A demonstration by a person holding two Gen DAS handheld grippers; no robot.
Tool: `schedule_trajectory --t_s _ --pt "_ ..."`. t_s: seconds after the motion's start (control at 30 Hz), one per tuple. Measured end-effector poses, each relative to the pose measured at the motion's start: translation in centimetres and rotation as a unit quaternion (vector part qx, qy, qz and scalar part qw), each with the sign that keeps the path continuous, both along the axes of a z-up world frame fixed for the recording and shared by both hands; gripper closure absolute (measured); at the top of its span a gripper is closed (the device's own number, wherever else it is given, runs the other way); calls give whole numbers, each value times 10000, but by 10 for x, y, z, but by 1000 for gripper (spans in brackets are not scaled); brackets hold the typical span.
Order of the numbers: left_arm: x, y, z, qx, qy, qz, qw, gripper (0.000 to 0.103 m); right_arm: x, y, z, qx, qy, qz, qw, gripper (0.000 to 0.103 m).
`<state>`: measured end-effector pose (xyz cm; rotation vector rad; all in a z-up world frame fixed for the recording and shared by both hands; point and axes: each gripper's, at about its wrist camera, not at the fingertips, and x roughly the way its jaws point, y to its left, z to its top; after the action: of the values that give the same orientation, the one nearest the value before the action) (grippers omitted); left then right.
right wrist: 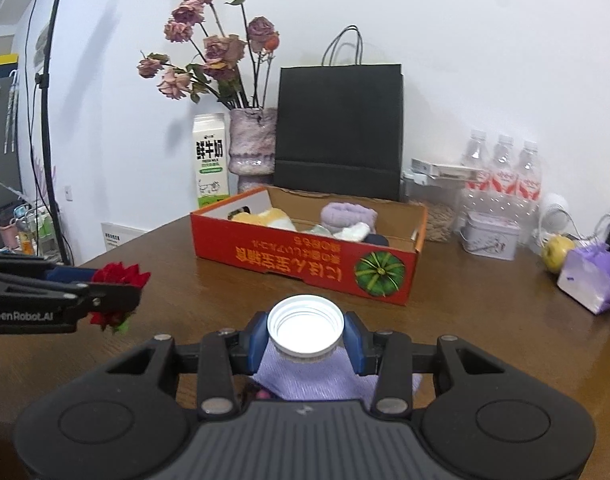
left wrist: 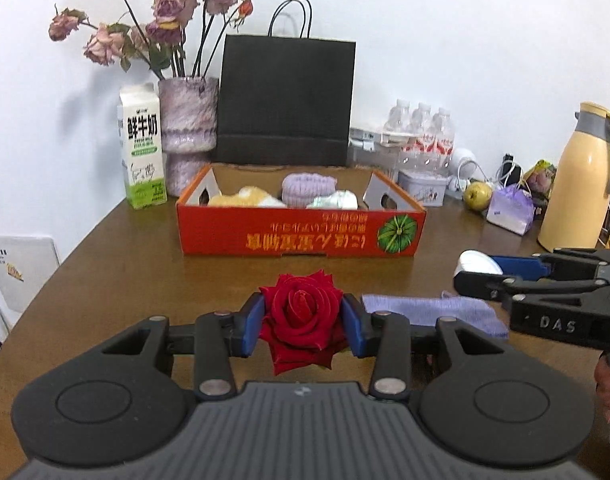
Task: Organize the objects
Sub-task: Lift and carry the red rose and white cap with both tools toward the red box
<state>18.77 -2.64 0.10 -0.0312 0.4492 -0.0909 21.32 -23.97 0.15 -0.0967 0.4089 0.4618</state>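
Observation:
My left gripper (left wrist: 303, 322) is shut on a red rose (left wrist: 301, 320) and holds it above the brown table, in front of the red cardboard box (left wrist: 301, 236). The rose also shows in the right wrist view (right wrist: 119, 274). My right gripper (right wrist: 305, 338) is shut on a white jar lid (right wrist: 305, 326), held over a folded purple cloth (right wrist: 317, 380) on the table. The lid (left wrist: 479, 262) and cloth (left wrist: 433, 310) also show in the left wrist view. The box (right wrist: 305, 264) holds a purple knit roll (right wrist: 347, 216), an orange-white plush (right wrist: 269, 218) and other soft items.
Behind the box stand a milk carton (left wrist: 143, 148), a vase of dried roses (left wrist: 187, 120) and a black paper bag (left wrist: 285, 100). At the right are water bottles (right wrist: 503, 172), a tin (right wrist: 491, 236), an apple (right wrist: 557, 252), a purple pouch (right wrist: 591, 276) and a yellow thermos (left wrist: 581, 180).

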Motion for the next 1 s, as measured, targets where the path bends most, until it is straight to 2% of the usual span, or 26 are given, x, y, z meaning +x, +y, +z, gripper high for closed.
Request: schedule_trajectory --t_s 0.73,1.0 --pt "66 6 27 -200 -336 344 9986 61 68 30 29 192 -177 141 9996 64" --pt "91 2 33 -106 -426 345 9984 61 94 28 37 321 -191 165 9992 64"
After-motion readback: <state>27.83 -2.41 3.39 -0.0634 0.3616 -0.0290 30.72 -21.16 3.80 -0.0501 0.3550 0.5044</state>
